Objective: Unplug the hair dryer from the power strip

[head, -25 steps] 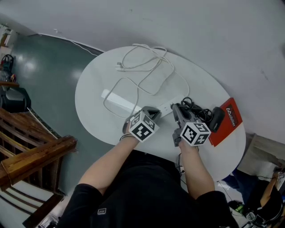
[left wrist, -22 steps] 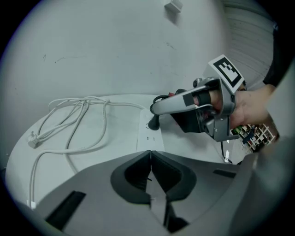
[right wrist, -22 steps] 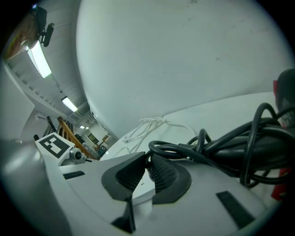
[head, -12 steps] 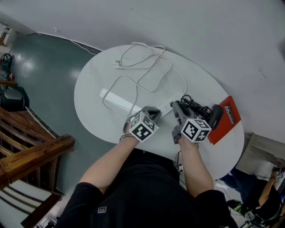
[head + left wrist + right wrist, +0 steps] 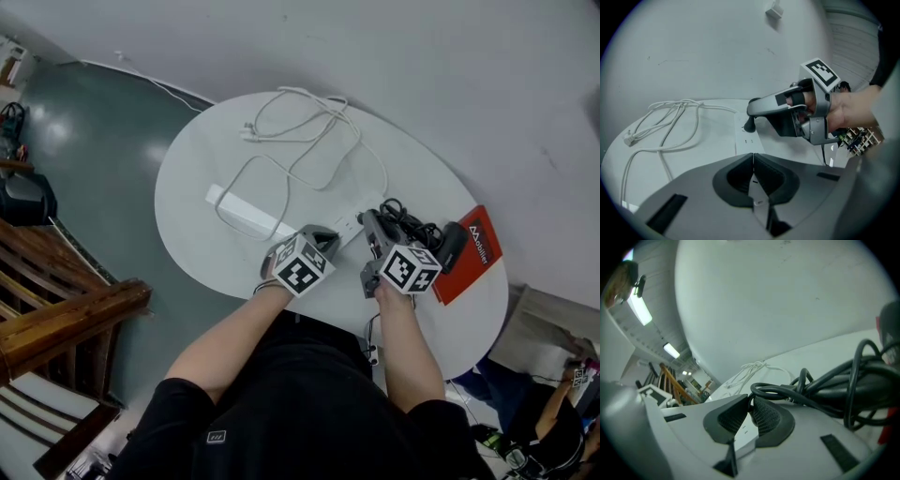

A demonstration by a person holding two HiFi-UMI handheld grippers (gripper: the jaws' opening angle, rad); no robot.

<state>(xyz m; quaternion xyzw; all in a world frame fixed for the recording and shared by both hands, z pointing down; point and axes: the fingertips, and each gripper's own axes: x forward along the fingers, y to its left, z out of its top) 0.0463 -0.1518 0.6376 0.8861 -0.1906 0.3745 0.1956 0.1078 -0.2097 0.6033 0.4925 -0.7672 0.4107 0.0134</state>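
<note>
My right hand-held gripper (image 5: 750, 402): clamped on hair dryer plug (image 5: 749, 125). Left hand-held gripper (image 5: 753, 158): jaws together, power strip (image 5: 746, 140) just ahead.

Strip (image 5: 246, 216) lies across the middle of the table (image 5: 187, 178), its cable (image 5: 302, 127) looped toward the far edge. Dryer (image 5: 457, 246) and cord (image 5: 410, 225) lie right of the strip, beside a booklet (image 5: 480, 267) at the right edge. Left gripper (image 5: 326, 236) sits over the strip's right end; the plug (image 5: 749, 124) there stands between the jaws of the right gripper (image 5: 368, 223).
</note>
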